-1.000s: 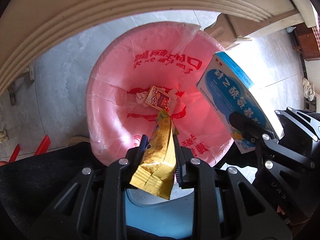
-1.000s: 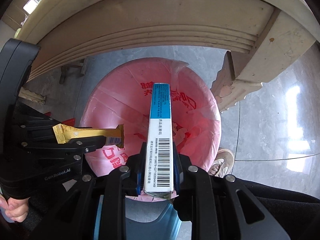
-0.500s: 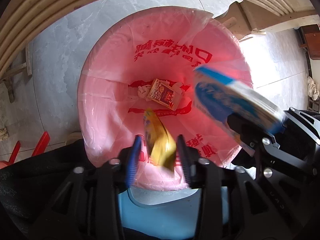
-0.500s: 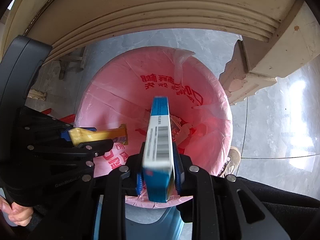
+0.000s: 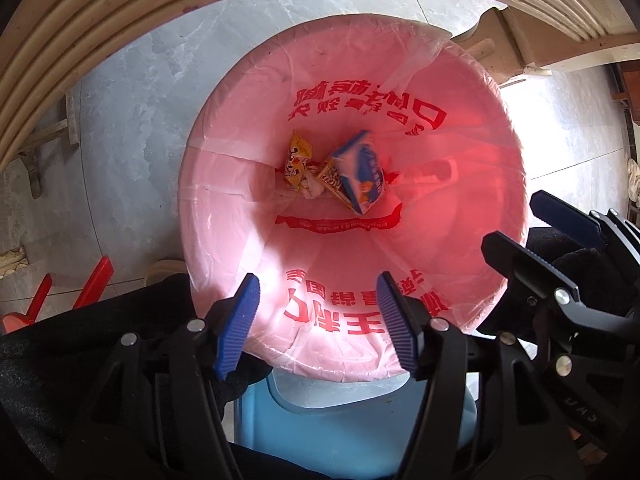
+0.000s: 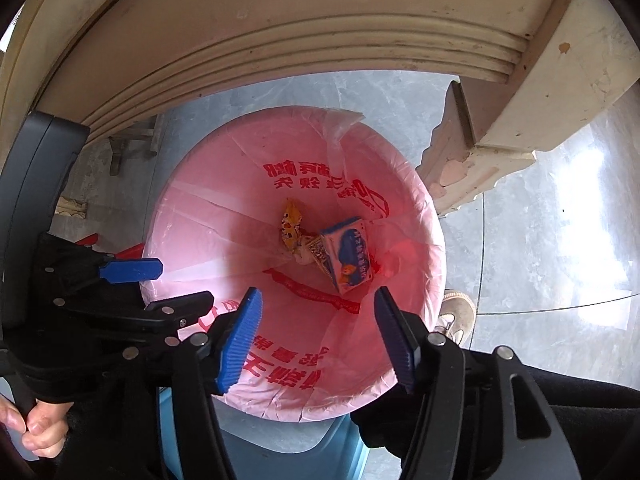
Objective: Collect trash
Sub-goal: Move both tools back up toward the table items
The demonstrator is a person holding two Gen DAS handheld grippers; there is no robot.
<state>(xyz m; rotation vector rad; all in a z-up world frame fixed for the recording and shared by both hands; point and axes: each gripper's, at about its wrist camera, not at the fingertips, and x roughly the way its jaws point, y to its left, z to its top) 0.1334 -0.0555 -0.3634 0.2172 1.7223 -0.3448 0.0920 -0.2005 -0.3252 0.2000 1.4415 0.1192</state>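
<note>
A bin lined with a pink bag stands on the floor under both grippers. At its bottom lie a yellow snack wrapper, a blue and white box and a small patterned packet. My left gripper hangs over the bin's near rim, its jaws opening with nothing between them. My right gripper does the same beside it, jaws opening and empty. Each gripper also shows at the edge of the other's view: the right gripper and the left gripper.
A cream table edge with grooved moulding arches over the bin, and its carved leg stands at the right. A blue stool sits below the bin's rim. Red plastic pieces lie on the grey tiled floor; a shoe is by the bin.
Both grippers opened. The yellow wrapper dropped from the left gripper and the blue box from the right; both now lie at the bottom of the bin.
</note>
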